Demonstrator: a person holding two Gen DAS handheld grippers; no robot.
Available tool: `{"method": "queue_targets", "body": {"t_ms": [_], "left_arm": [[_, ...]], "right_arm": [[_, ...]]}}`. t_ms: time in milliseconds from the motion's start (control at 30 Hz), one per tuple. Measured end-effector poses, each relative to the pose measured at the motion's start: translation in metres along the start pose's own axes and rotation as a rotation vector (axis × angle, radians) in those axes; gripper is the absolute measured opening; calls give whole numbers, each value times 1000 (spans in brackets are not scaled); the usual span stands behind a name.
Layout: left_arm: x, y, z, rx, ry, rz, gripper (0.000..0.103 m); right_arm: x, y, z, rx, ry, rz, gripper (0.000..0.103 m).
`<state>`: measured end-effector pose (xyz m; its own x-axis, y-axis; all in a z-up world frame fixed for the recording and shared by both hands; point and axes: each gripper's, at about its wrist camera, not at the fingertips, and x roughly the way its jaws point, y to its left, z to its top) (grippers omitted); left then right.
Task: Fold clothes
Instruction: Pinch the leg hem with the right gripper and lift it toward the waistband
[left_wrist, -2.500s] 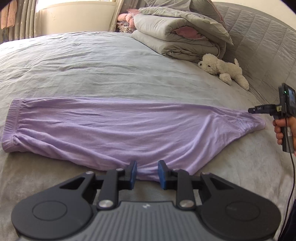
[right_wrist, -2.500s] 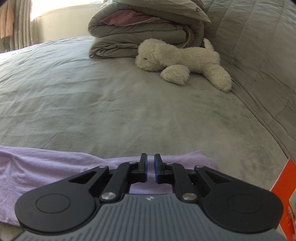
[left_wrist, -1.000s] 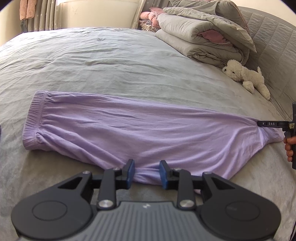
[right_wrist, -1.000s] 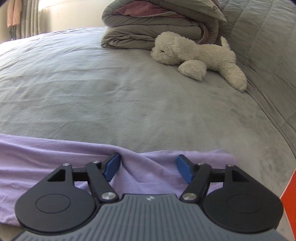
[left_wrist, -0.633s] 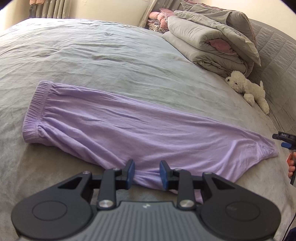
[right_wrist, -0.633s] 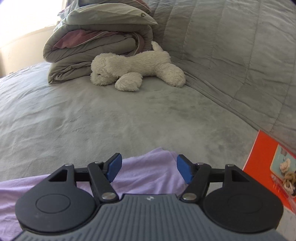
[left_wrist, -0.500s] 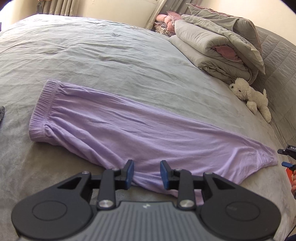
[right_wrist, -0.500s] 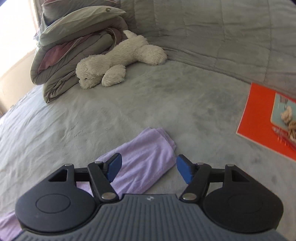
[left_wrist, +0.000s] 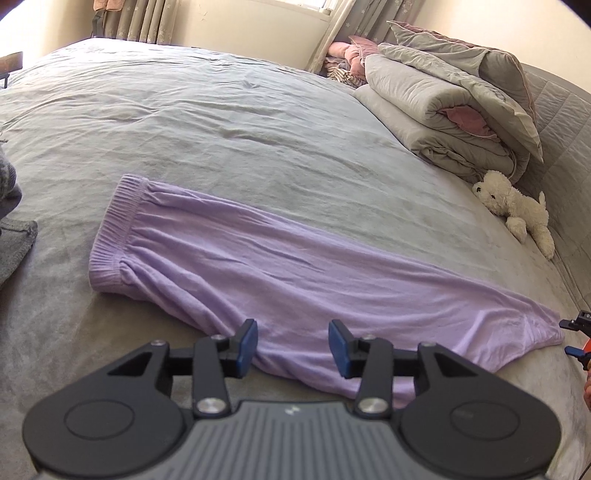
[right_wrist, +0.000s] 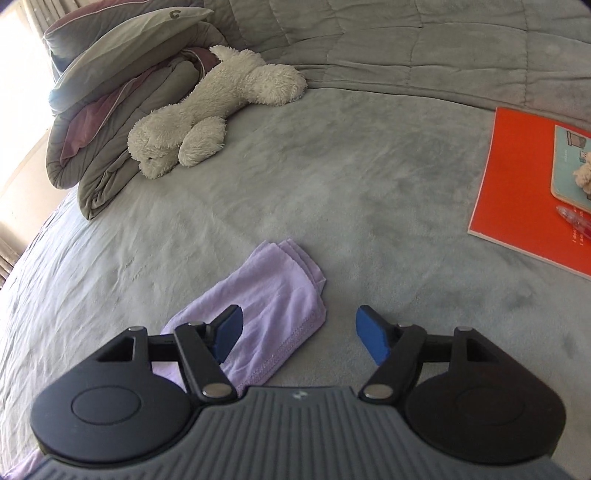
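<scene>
Pants (left_wrist: 295, 273), light purple, lie flat on the grey bed (left_wrist: 221, 122), folded lengthwise so that one leg is on the other. The left gripper (left_wrist: 293, 343) is above their near edge, about the middle of their length; its blue fingers (left_wrist: 246, 343) are fairly wide apart and hold nothing, with the cloth showing between them. Whether the tips touch the cloth I cannot tell. The right gripper (right_wrist: 298, 334) is at the leg end of the pants (right_wrist: 273, 314); its fingers (right_wrist: 373, 339) are wide apart and also hold nothing. One finger is over the cloth, the other over the bare bed (right_wrist: 332, 177) just beside the hem. In the left view the tips of this gripper (left_wrist: 576, 339) show at the picture's right edge, just beside the pants' cuff. The waistband (left_wrist: 114, 229) is at the opposite end of the pants from the right gripper. Beyond the cuff, well apart from the pants, a white plush dog (right_wrist: 210, 114) lies against folded grey blankets (right_wrist: 122, 88) near the padded headboard (right_wrist: 406, 33). An orange book (right_wrist: 517, 184) lies on the bed on the other side of the cuff from the blankets. Near the waistband, at the left edge of the left view, is some grey cloth (left_wrist: 14, 243).
</scene>
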<state>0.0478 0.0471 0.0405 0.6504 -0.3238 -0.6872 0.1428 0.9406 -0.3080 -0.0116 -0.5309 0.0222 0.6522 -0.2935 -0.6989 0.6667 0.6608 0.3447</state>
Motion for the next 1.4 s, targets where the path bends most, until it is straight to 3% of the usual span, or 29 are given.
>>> {"method": "queue_targets", "body": {"t_ms": [200,267,333,400,433,600,833,1000,1200,1300,1333,1400], "left_arm": [[1,2,0,-5,1,6,44],[2,2,0,-6,2,9,44],[3,3,0,-9,3,11,44],[3,5,0,-13,4,13,44],[4,5,0,-14,4,15,44],[2,8,2,-27,1,15,44],[0,12,6,-47,-5,12,46],[-2,14,8,-60,-9,10,46],[-2,15,8,-56,-10,15,47],[-3,15,8,-53,-10,18,47],[-2,15,8,-49,-9,17,47],[-3,14,8,-42,-8,15,48]], "right_arm": [[15,15,-4,-132,-37,-46,72],[19,23,-5,-179,-50,-63,68],[20,28,-5,-186,-54,-57,26],[19,30,-3,-155,-51,-27,13],[18,31,-1,-139,-49,-12,11],[-9,62,-1,-139,-123,82,11],[-79,146,-40,-275,-206,347,11],[-100,211,-105,-436,-138,498,11],[-70,265,-202,-703,46,499,13],[-73,270,-215,-764,54,526,26],[-76,271,-216,-781,45,540,44],[-87,268,-208,-793,34,610,59]]}}
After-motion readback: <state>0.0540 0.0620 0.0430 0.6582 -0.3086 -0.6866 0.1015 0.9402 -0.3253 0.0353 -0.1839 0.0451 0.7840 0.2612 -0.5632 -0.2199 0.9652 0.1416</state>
